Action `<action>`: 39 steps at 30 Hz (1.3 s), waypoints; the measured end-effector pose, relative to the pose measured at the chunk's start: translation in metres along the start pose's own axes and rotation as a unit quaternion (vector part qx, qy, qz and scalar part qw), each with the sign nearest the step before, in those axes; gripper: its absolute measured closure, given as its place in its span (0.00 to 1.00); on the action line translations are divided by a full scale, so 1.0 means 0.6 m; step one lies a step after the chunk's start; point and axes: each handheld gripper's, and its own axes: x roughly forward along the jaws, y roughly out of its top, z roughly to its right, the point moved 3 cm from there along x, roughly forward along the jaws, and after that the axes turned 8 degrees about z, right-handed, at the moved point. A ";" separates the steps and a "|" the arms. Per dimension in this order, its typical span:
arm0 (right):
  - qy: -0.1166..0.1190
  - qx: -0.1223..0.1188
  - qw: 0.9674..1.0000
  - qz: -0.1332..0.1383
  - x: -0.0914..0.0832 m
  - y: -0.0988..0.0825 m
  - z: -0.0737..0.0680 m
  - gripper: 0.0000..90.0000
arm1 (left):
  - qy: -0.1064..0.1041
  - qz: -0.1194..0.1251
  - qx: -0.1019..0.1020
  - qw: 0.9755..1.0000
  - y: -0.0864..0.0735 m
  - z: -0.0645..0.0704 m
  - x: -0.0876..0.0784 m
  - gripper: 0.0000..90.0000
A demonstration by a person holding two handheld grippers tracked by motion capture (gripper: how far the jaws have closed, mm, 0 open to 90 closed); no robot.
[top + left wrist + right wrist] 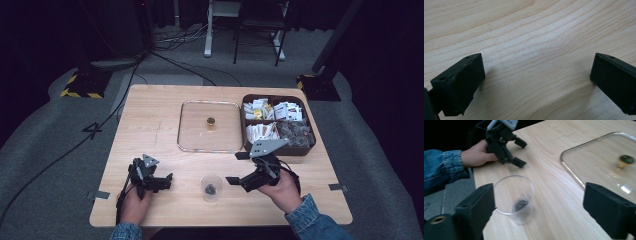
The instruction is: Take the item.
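Looks like the right gripper (234, 181), jaws wide, is lining up on the clear cup (212, 186) just off its left jaw. I'd centre it first. Left gripper (165, 181) sits wide open, empty.

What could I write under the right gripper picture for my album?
Right gripper with jaws wide open beside a clear cup, glass lid nearby.

Desk (165, 125): pale wood w/ wavy grain. Tongs black, left tongs (537, 82) & right tongs (537, 212). Clear cup (212, 186) w/ dark bits inside. Beyond cup: clear lid (192, 125) w/ gold knob (211, 121); dark brown box (300, 150).
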 end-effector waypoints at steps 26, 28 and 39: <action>-0.109 0.046 0.993 -0.015 -0.111 -0.056 0.106 0.17 | 0.000 0.000 0.003 1.000 0.002 -0.002 0.002 0.00; -0.124 0.053 0.991 -0.017 -0.119 -0.066 0.120 0.17 | 0.000 0.000 0.004 1.000 0.002 -0.002 0.002 0.00; -0.172 0.079 0.981 -0.040 -0.147 -0.134 0.176 0.17 | 0.001 0.000 0.005 1.000 0.002 -0.002 0.002 0.00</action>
